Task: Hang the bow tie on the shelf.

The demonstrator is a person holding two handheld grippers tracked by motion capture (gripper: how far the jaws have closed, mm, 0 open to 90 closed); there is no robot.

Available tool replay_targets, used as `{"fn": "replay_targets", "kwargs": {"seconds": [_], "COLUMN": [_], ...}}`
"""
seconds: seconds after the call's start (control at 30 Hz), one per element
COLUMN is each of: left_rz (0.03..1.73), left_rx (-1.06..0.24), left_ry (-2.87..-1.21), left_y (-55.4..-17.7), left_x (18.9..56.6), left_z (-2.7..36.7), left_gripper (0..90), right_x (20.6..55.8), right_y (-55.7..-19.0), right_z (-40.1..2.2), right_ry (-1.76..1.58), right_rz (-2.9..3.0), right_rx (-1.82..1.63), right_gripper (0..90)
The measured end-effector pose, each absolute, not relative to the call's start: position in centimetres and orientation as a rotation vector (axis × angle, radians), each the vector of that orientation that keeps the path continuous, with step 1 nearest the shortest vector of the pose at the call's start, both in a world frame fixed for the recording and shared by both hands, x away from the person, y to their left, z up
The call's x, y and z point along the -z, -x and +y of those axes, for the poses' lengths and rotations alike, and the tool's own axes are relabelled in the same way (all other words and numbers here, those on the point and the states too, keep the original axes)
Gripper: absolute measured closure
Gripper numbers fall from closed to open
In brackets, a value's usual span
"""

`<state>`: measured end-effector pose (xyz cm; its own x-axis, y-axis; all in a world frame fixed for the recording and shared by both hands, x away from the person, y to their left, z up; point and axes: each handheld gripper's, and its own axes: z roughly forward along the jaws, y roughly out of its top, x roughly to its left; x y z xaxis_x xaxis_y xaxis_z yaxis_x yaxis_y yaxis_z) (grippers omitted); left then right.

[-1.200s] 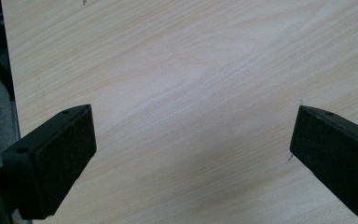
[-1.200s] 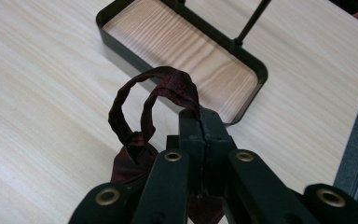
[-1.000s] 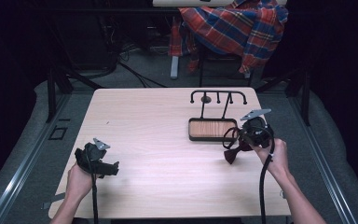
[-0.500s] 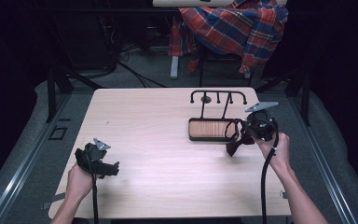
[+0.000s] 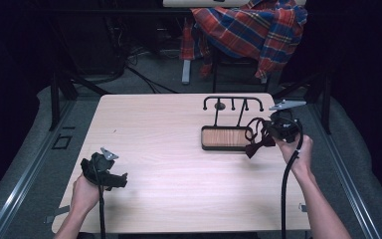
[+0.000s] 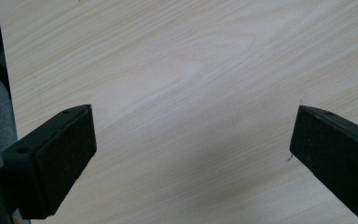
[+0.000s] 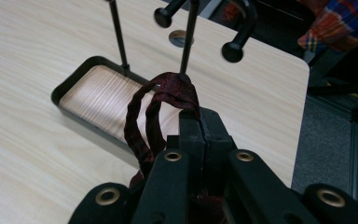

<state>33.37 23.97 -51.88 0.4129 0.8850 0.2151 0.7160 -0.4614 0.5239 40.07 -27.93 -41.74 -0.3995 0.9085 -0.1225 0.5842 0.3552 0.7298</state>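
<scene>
Near left, the left tongs stood wide and empty over the worktop. The right tongs, clamped on the dark red bow tie, had lifted toward the rack, probably for hanging. The wooden tray sat beneath; a plaid cloth lay beyond.

The right hand-held gripper has its jaws pressed together on a dark red fabric strap, whose loops arch up and hang to the left. Beyond it on the bench stands a black rack with knobbed hooks, rising from a wood-lined tray.
</scene>
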Motion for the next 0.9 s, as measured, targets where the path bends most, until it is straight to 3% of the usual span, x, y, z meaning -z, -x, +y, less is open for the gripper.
{"fn": "replay_targets", "kwargs": {"seconds": [0.9], "left_rz": [1.374], "left_rx": [-0.657], "left_ry": [-2.343], "left_y": [-33.5], "left_x": [52.1], "left_z": [23.7], "left_gripper": [0.7], "right_x": [40.6], "right_y": [-42.8], "right_z": [-28.8], "right_ry": [-1.277], "right_rz": [2.001], "right_rx": [-0.81], "right_gripper": [89.2]}}
